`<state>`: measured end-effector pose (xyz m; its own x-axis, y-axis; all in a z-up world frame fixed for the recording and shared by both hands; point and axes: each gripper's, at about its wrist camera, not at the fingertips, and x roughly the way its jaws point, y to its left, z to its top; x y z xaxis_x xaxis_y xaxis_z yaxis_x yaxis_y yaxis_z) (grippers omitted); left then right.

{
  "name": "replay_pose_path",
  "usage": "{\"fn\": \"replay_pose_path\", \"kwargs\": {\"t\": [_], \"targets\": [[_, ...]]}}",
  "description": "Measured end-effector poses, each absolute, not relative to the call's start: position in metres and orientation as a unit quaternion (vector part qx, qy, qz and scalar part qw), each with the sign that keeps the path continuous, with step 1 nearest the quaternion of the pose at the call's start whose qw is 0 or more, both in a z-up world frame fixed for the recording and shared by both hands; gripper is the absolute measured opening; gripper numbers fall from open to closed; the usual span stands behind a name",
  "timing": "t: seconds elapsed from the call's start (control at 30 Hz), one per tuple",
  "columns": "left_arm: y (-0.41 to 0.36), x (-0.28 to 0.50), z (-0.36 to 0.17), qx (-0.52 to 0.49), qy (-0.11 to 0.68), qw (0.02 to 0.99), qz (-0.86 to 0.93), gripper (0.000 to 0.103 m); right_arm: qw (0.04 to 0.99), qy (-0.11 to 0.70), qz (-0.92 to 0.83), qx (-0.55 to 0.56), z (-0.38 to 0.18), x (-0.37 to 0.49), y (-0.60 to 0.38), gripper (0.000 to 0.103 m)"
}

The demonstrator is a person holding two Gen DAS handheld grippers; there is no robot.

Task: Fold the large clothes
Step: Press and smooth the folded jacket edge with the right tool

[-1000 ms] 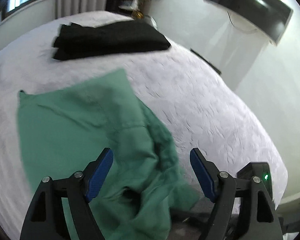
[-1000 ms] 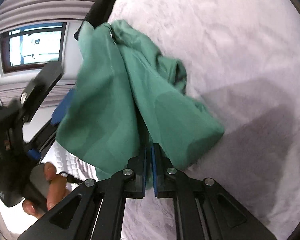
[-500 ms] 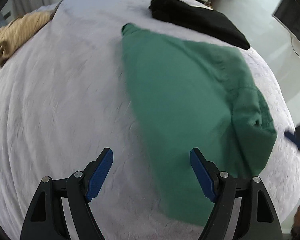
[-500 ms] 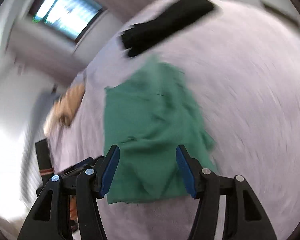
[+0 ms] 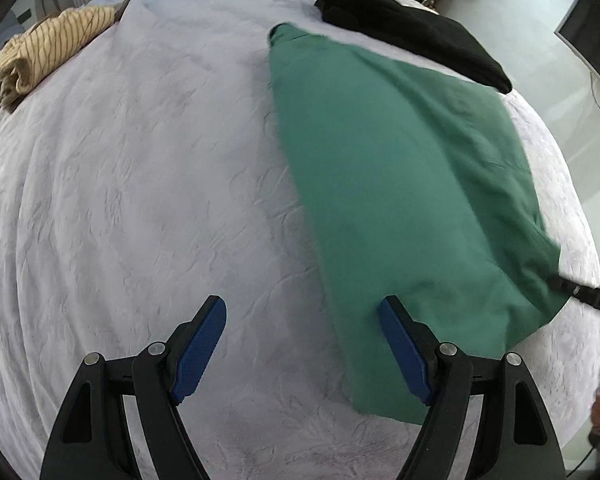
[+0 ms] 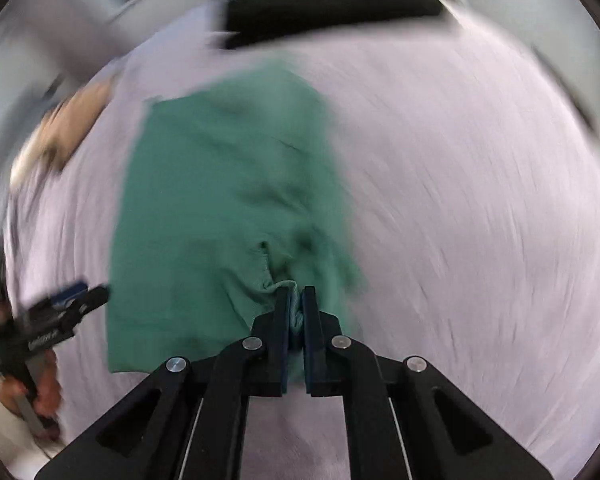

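On the left of the white bed [image 5: 140, 184] a striped beige garment [image 5: 48, 56] lies bunched near the far edge. The left gripper [image 5: 302, 344] hovers over bare bedding, its jaws spread wide with nothing between them, the right blue pad just at the edge of the green garment [image 5: 400, 168]. That garment lies spread across the bed's middle, a black garment [image 5: 412, 36] beyond it. At the right, the right gripper [image 6: 296, 306] is clamped on a bunched fold of the green garment's near edge.
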<state>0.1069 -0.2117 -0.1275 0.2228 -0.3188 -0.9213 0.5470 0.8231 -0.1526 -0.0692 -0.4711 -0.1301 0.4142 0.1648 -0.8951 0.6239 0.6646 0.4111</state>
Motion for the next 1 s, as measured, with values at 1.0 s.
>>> {"fn": "replay_pose_path", "kwargs": {"t": [1.0], "targets": [[-0.223,0.087,-0.145,0.12,0.55,0.765,-0.312,0.099,0.743,0.485,-0.077,0.454,-0.168,0.045,-0.535,0.004]]}}
